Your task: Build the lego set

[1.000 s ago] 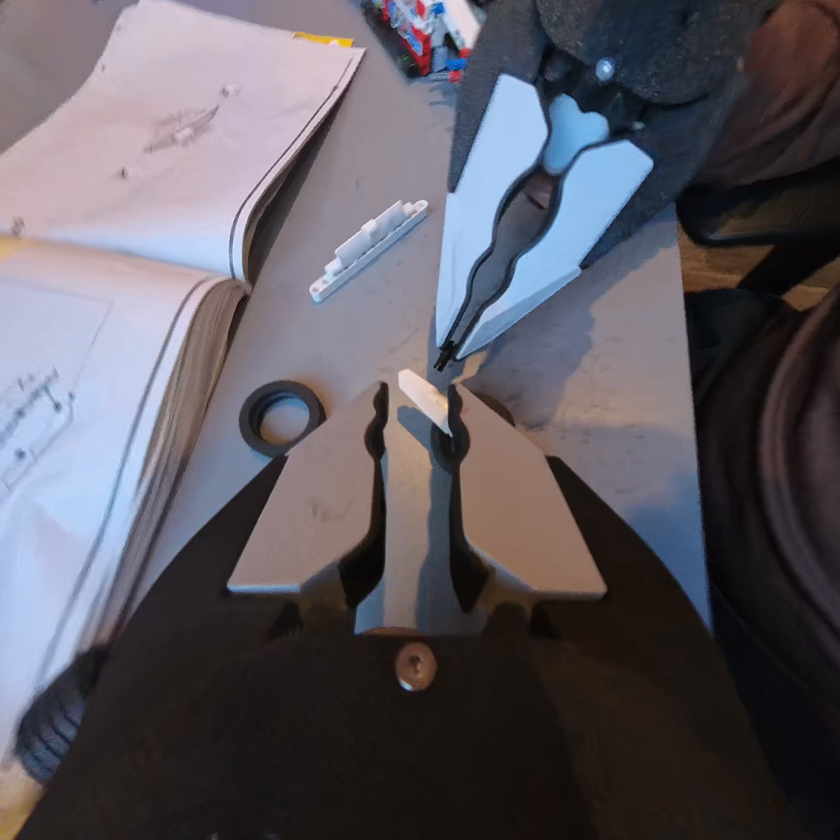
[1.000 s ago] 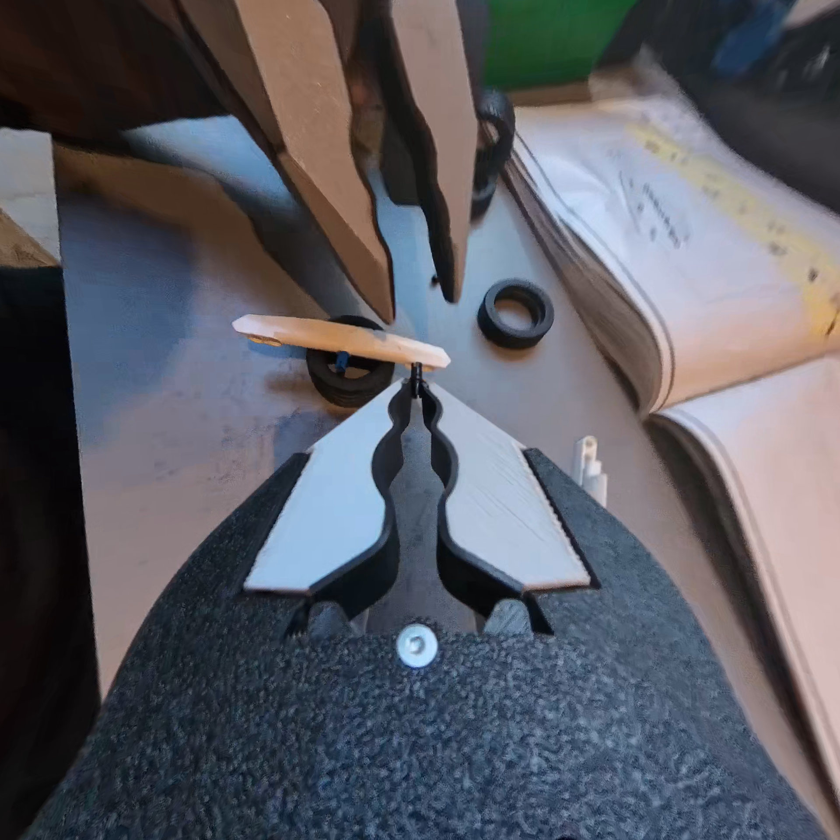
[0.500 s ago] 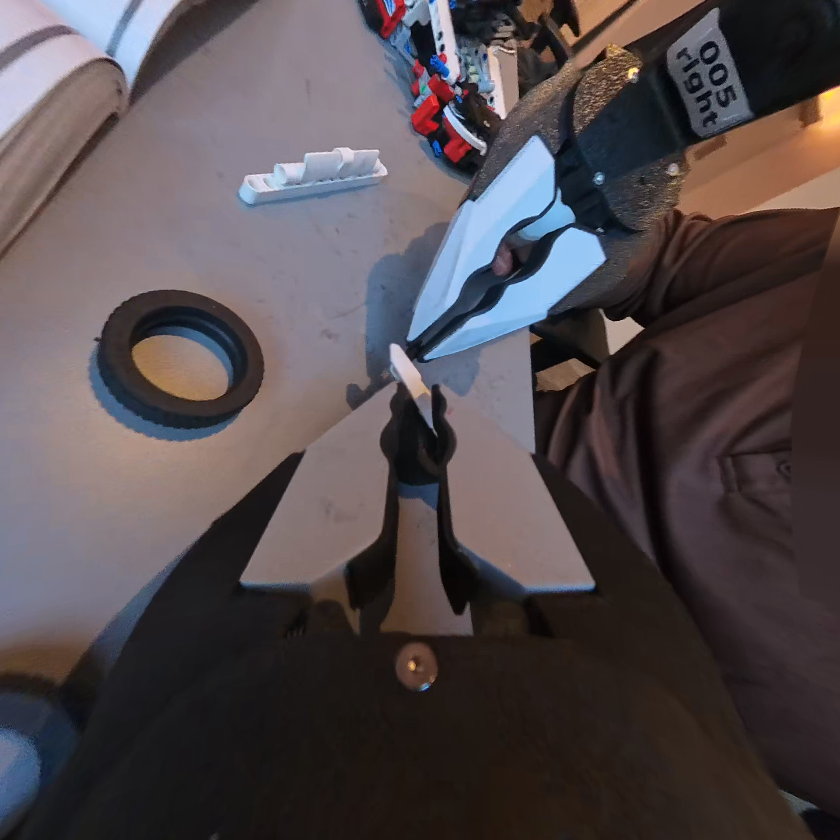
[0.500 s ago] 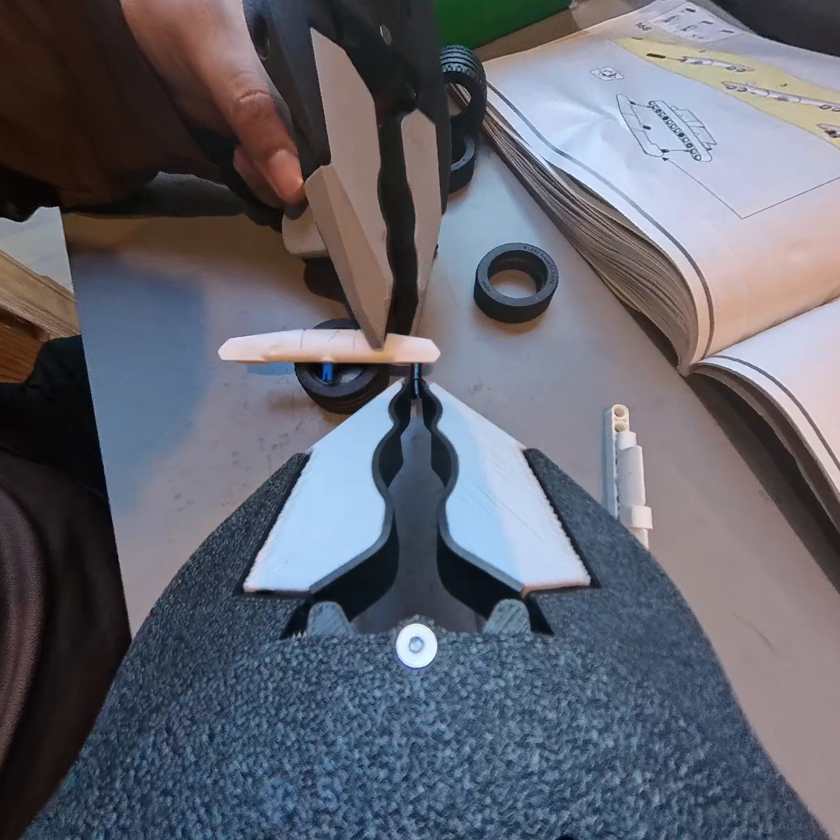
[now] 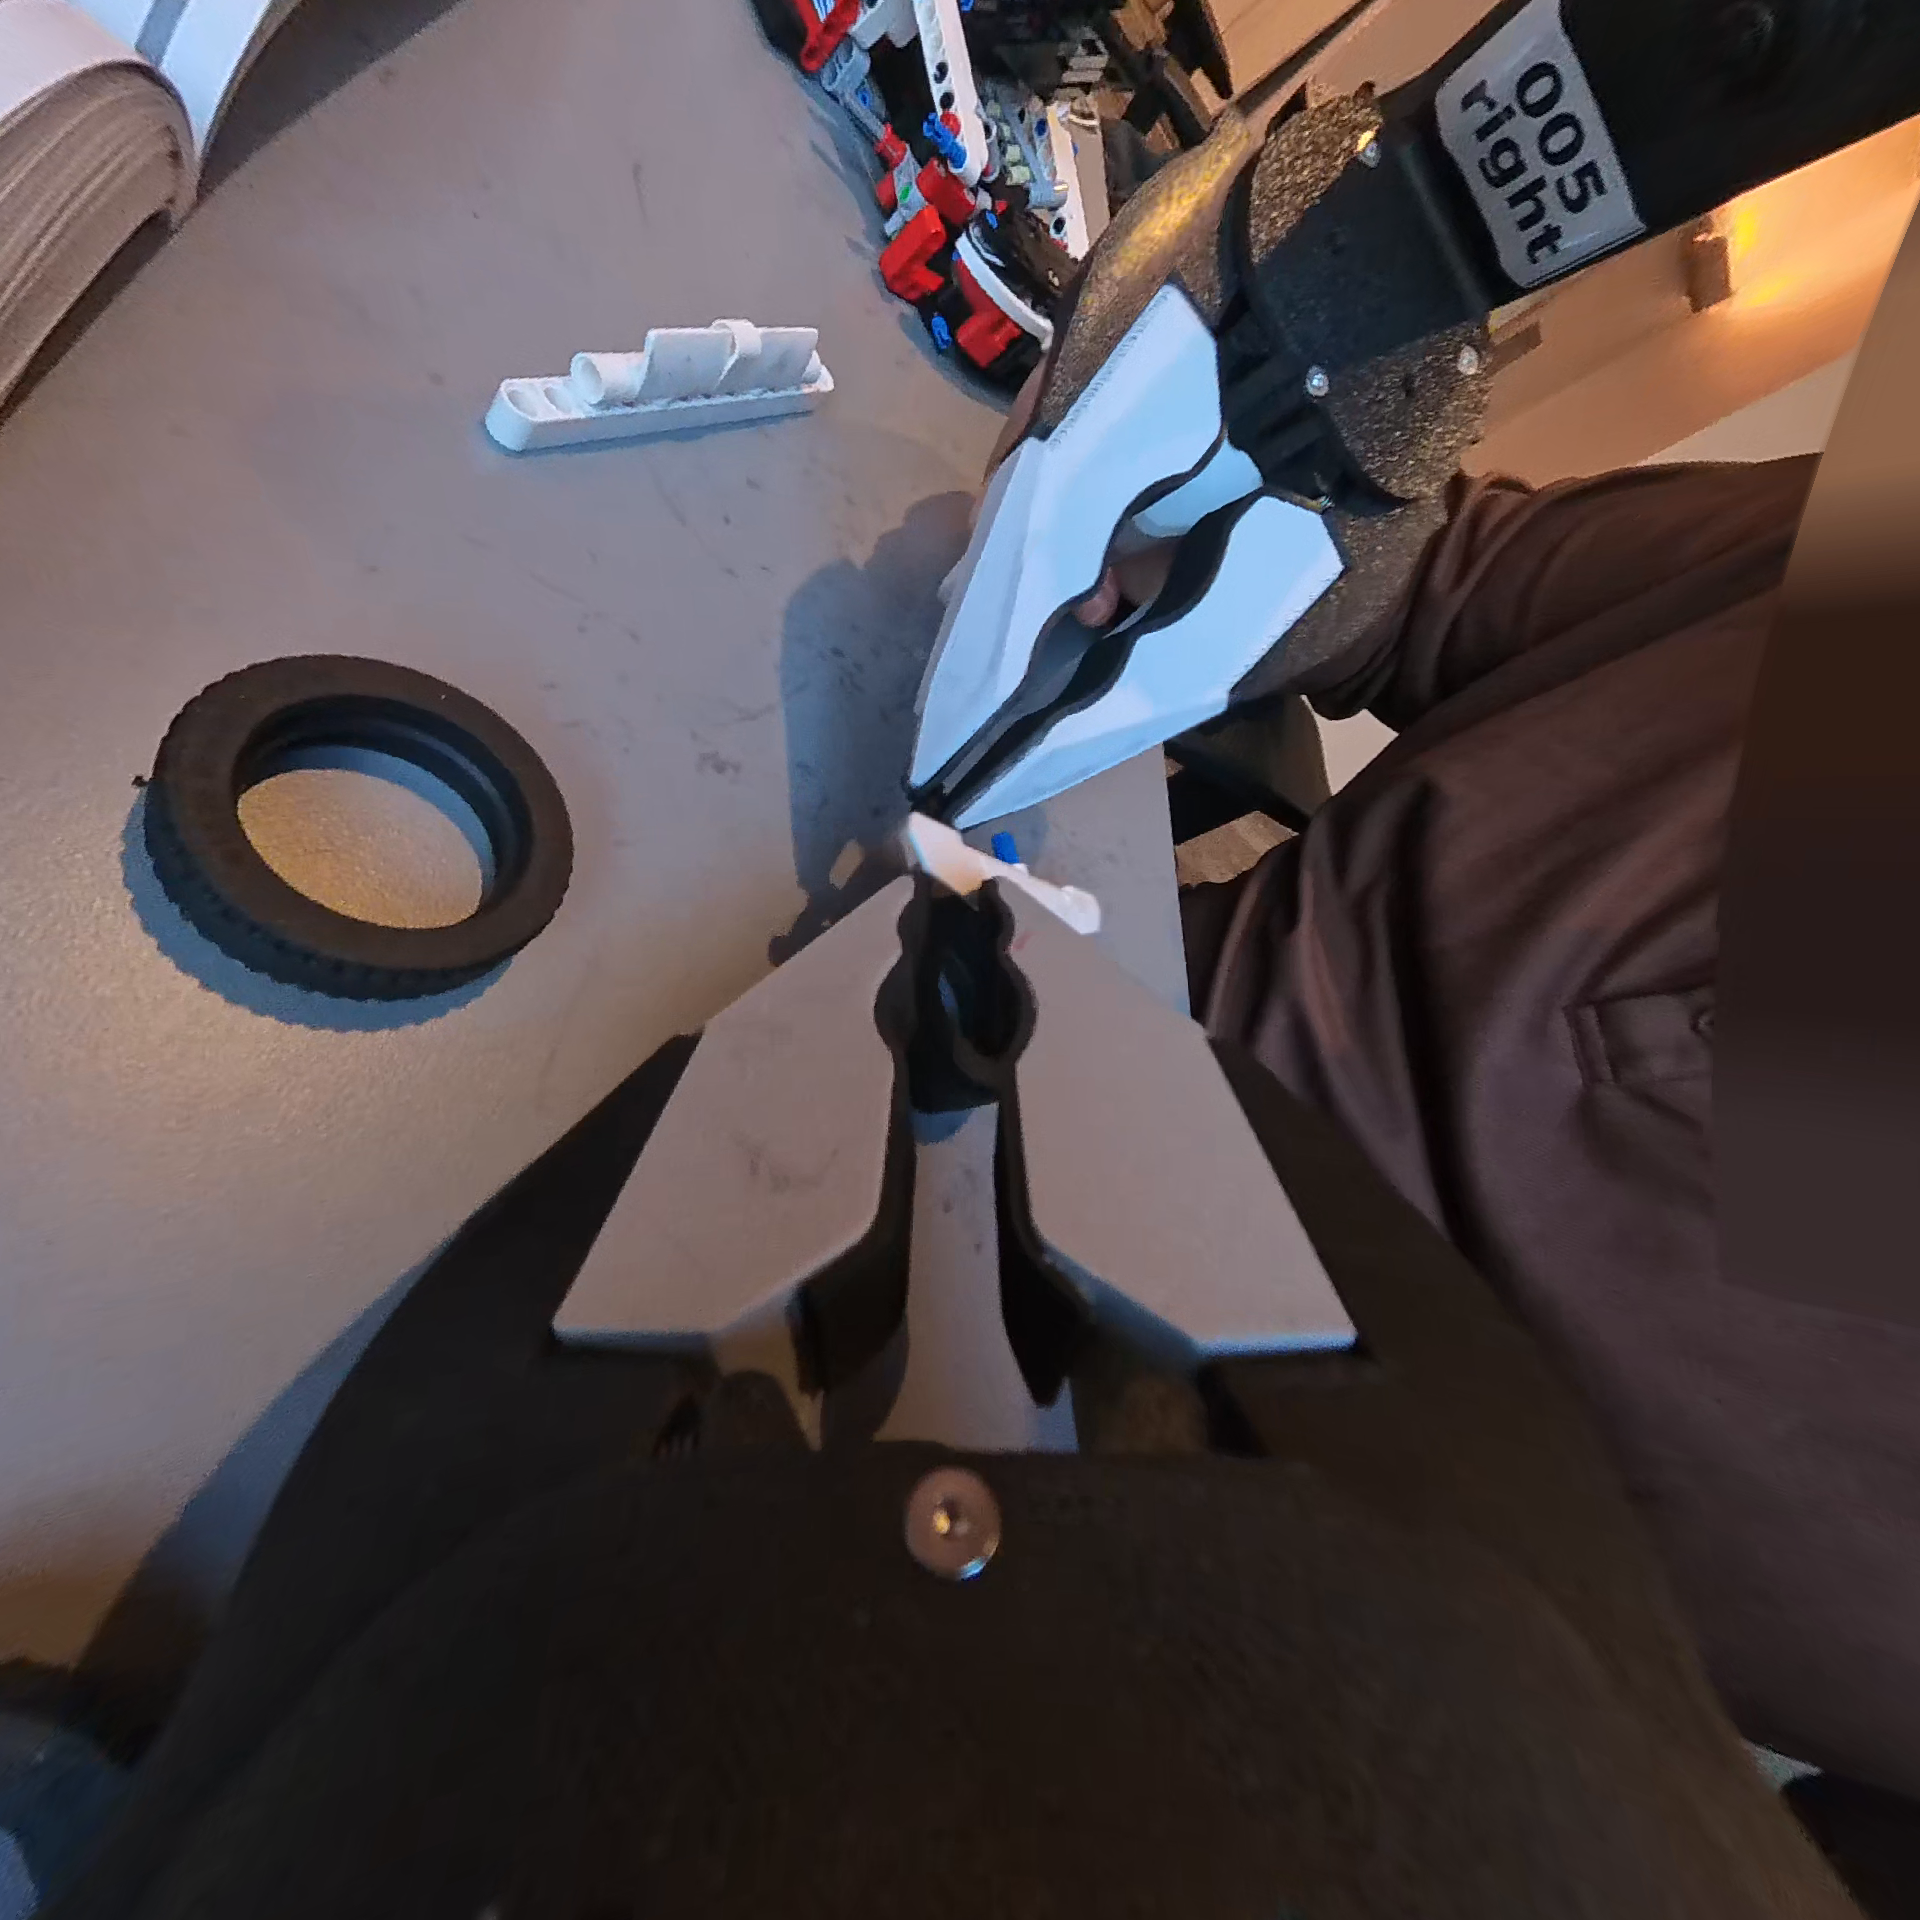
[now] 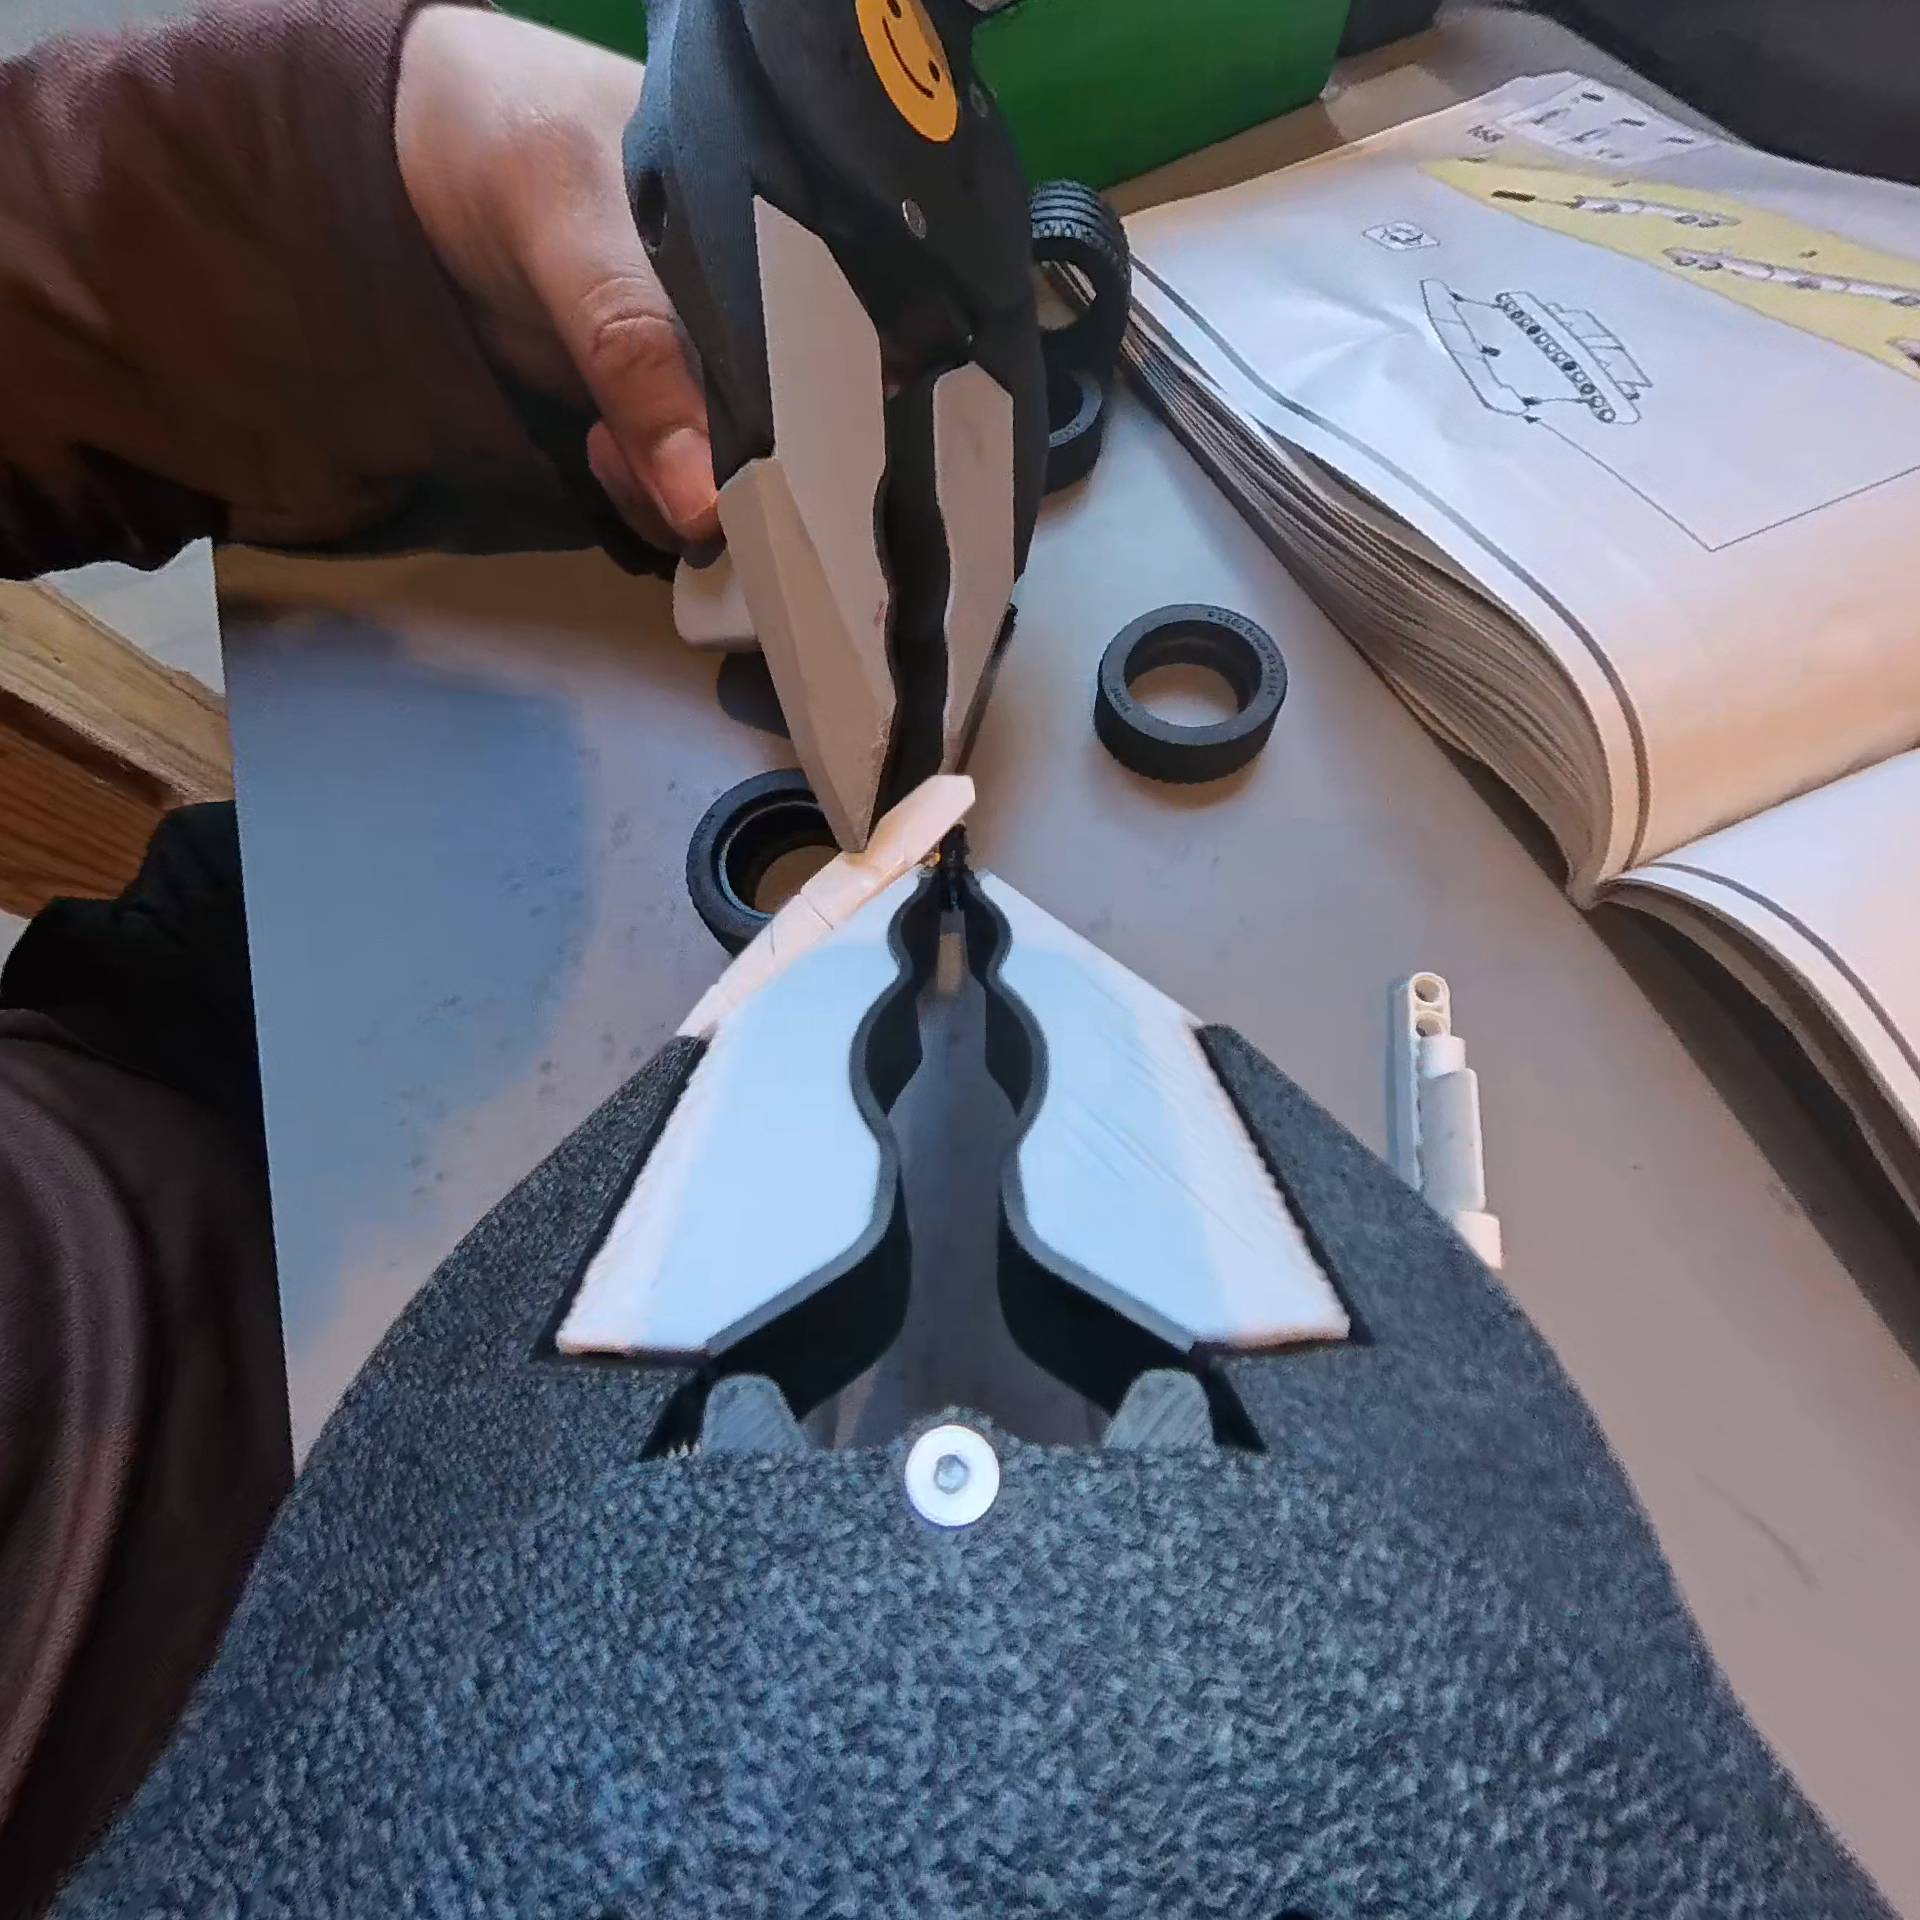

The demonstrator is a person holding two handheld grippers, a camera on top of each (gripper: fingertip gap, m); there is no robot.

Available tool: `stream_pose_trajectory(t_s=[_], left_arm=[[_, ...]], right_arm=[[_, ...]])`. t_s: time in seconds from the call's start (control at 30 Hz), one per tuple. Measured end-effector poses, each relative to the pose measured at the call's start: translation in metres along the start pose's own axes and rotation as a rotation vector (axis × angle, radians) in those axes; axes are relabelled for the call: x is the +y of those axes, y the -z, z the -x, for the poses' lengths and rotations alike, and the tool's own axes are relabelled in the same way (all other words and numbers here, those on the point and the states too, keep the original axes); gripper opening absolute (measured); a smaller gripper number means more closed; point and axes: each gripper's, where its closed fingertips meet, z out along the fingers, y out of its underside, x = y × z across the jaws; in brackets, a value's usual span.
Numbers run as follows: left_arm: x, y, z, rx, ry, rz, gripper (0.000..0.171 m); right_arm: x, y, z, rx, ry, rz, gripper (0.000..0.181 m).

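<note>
1. A slim white Lego beam (image 6: 902,847) is held in the air just above the grey desk (image 6: 436,831), between two hand-held grippers that meet tip to tip. It is pale, flat and tapered, with faint seams across it.
2. The left hand-held gripper (image 5: 940,883) has its fingers pressed together, pinching the white Lego beam (image 5: 987,871) near one end.
3. The right hand-held gripper (image 6: 951,864) is also pressed nearly closed, nipping a tiny black pin (image 6: 951,852) that touches the beam's edge.
4. The pin is too small to make out clearly. The beam's lower end is hidden behind the right gripper's finger in the right wrist view.
5. Only the left wrist view shows a small blue peg (image 5: 1003,844) on the beam, and a red, white and black partly built model (image 5: 956,197) at the far edge of the desk.
6. Only the right wrist view shows the open instruction booklet (image 6: 1558,436), a black tyre (image 6: 1190,681) beside it, another tyre (image 6: 753,857) under the beam, and a person's hand (image 6: 551,281) gripping the left tool.
7. A white beam assembly (image 5: 665,390) lies on the desk, well apart from a large tyre ring (image 5: 358,826).
</note>
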Motion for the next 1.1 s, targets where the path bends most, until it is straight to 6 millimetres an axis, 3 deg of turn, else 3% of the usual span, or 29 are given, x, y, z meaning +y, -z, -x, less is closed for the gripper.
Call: stream_pose_trajectory(t_s=[0.13, 0.37, 0.6, 0.73, 1.1], left_arm=[[-0.002, 0.000, -0.004, 0.049, 0.031, -0.014, 0.013], [-0.007, 0.002, 0.000, -0.002, 0.040, -0.075, 0.005], [-0.008, 0.010, -0.017, 0.064, 0.022, -0.157, 0.000], [0.000, 0.014, -0.015, 0.086, 0.083, -0.128, 0.000], [-0.011, 0.022, -0.007, 0.023, 0.139, -0.254, 0.000]], right_arm=[[-0.001, 0.001, -0.001, -0.004, -0.006, -0.008, 0.004], [-0.004, 0.002, -0.002, -0.011, -0.053, -0.018, 0.004], [-0.021, 0.011, 0.009, -0.033, -0.032, -0.059, 0.004], [-0.020, 0.003, 0.015, -0.039, -0.022, -0.034, 0.004], [-0.009, -0.003, 0.010, -0.061, -0.141, 0.005, 0.004]])
